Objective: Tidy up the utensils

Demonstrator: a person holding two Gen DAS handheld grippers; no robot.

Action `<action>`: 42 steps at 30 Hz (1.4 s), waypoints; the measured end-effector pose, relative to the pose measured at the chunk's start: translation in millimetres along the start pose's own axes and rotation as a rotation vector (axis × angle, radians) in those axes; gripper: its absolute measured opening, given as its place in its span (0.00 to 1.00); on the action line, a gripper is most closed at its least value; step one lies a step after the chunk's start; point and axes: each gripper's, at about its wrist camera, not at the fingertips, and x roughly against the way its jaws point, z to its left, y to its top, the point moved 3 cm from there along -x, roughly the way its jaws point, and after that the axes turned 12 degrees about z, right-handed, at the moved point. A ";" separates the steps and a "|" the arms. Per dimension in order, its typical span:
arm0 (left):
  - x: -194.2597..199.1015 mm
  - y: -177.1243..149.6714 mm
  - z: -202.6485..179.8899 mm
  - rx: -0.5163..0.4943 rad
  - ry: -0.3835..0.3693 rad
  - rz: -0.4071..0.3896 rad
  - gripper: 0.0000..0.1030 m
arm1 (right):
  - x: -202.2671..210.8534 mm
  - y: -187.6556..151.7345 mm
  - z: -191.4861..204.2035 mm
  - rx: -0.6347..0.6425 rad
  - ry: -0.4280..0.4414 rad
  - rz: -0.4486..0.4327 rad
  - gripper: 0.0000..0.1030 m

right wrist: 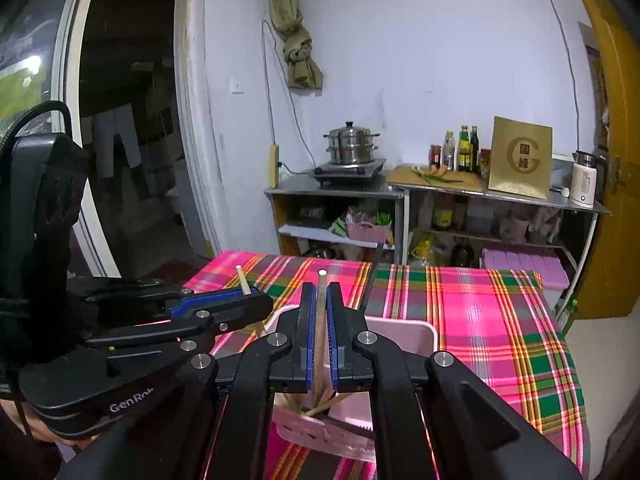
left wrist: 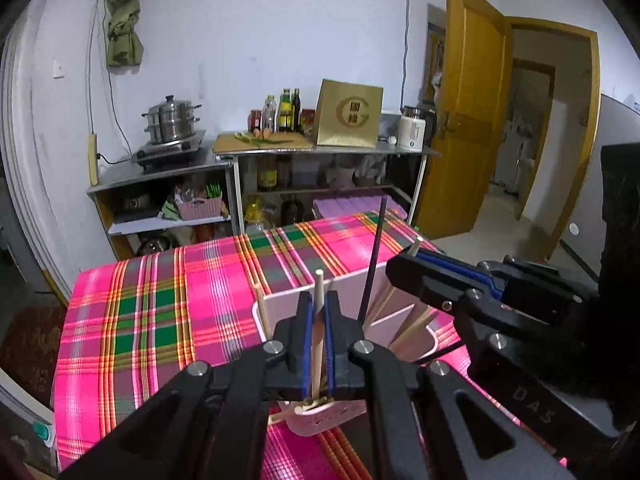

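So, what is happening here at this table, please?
A person is sorting chopsticks into a pink holder that stands on a table with a pink plaid cloth. Each hand works a gripper. The left gripper has its jaws shut on one light wooden chopstick, and the right gripper has its jaws shut on another chopstick. Both sticks stand nearly upright over the holder, which already has several chopsticks in it, one of them a black chopstick.
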 end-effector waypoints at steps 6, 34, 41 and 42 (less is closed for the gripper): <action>-11.9 -7.9 0.7 0.003 0.000 0.041 0.06 | -5.5 -3.7 -2.4 0.001 -0.004 0.038 0.05; 81.0 -89.6 -8.8 0.107 0.017 -0.075 0.29 | 101.9 -70.4 10.3 -0.027 -0.010 -0.037 0.29; 90.7 -143.5 -28.6 0.118 0.021 -0.076 0.30 | 127.4 -123.7 17.9 -0.047 -0.001 -0.026 0.29; 91.2 -151.9 -31.6 0.122 0.015 -0.073 0.30 | 129.9 -131.3 19.3 -0.049 -0.001 -0.022 0.29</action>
